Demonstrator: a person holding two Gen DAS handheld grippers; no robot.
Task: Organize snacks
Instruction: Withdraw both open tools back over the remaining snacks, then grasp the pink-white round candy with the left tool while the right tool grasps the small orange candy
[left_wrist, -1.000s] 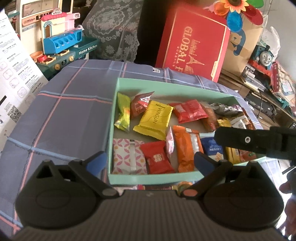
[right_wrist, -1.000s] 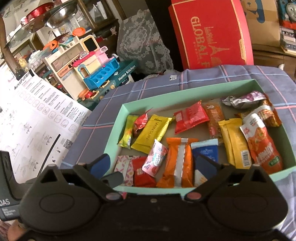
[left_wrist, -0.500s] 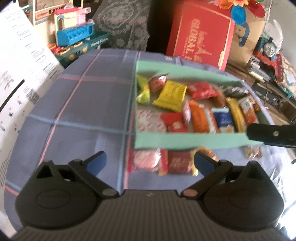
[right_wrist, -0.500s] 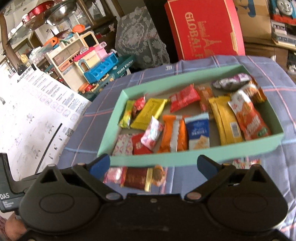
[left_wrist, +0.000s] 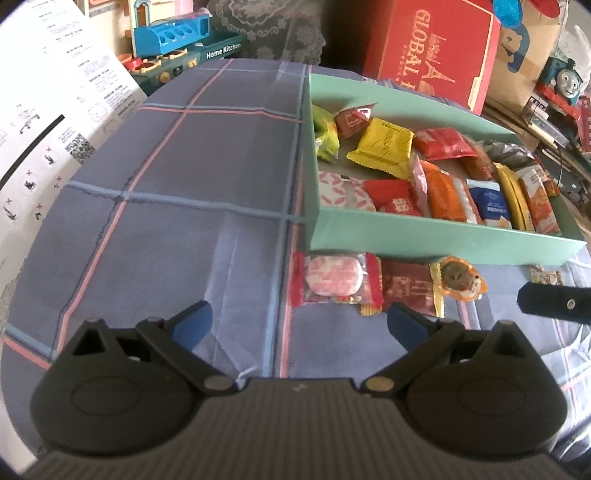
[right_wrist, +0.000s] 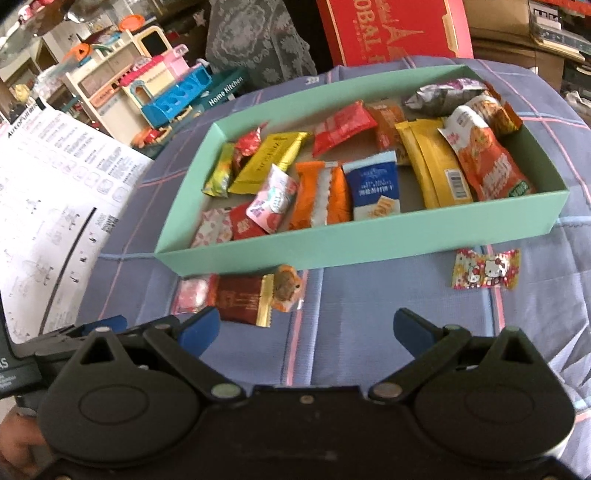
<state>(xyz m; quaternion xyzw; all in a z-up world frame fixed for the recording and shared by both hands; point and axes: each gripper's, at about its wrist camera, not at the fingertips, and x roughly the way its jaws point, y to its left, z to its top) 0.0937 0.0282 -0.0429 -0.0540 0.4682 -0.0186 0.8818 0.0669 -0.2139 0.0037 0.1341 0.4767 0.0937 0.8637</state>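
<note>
A mint-green box (left_wrist: 436, 238) (right_wrist: 354, 247) on the plaid cloth holds several wrapped snacks. In front of its near wall lie a pink-and-white candy (left_wrist: 334, 280) (right_wrist: 192, 297), a dark red packet (left_wrist: 406, 288) (right_wrist: 240, 301) and an orange-wrapped round snack (left_wrist: 458, 278) (right_wrist: 286, 288). A Hello Kitty candy (right_wrist: 485, 267) (left_wrist: 546, 275) lies further right. My left gripper (left_wrist: 299, 325) is open and empty, just short of the pink candy. My right gripper (right_wrist: 306, 330) is open and empty, above the cloth near the dark red packet.
A white instruction sheet (left_wrist: 55, 122) (right_wrist: 48, 206) lies at the left table edge. A toy kitchen (left_wrist: 177, 40) (right_wrist: 166, 96) and a red gift box (left_wrist: 428, 48) (right_wrist: 391, 29) stand behind the table. A toy train (left_wrist: 565, 77) sits at the far right.
Both grippers have pulled back toward me from over the box. The loose snacks in front of the box have come into view. Both stay open.
</note>
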